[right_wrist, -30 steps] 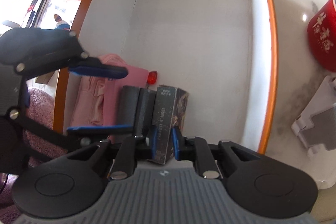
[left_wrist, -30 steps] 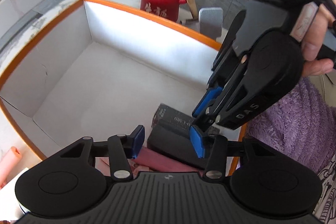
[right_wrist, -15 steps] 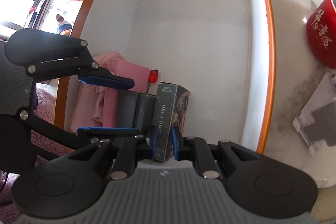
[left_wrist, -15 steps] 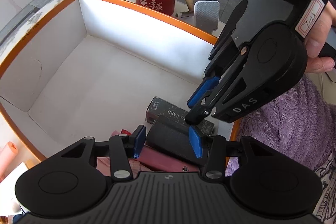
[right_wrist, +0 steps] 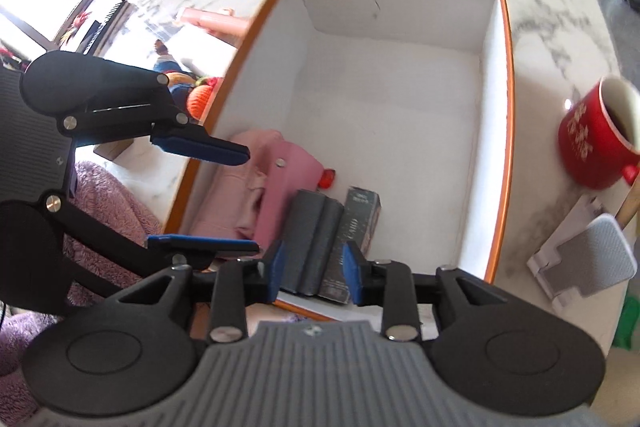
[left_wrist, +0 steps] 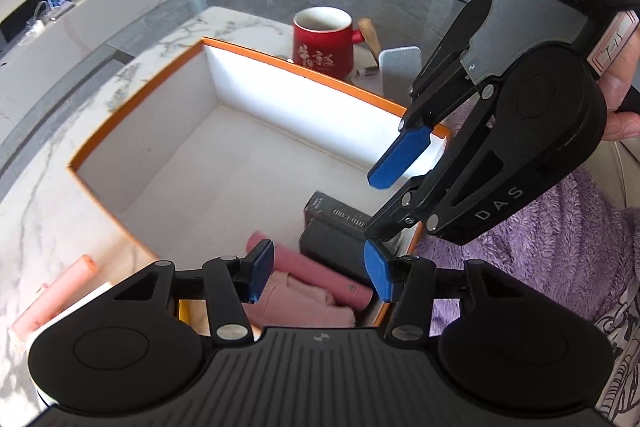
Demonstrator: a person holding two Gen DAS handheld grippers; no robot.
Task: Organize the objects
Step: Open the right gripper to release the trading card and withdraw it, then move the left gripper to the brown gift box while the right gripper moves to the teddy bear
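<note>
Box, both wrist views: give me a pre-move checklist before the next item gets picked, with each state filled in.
1. Right tool empty, its jaws having just been opening: ok.
2. Left tool empty, jaws apart: ok.
3. Card box standing inside the box, beside the grey case: ok.
4. Both tools clear of the contents: ok.
5. Free floor left in the box: ok.
6. Pink roll and mug in reach on the table: cannot tell.

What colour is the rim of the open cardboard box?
Orange, on the white-lined cardboard box's rim; clearest in the right wrist view.
</note>
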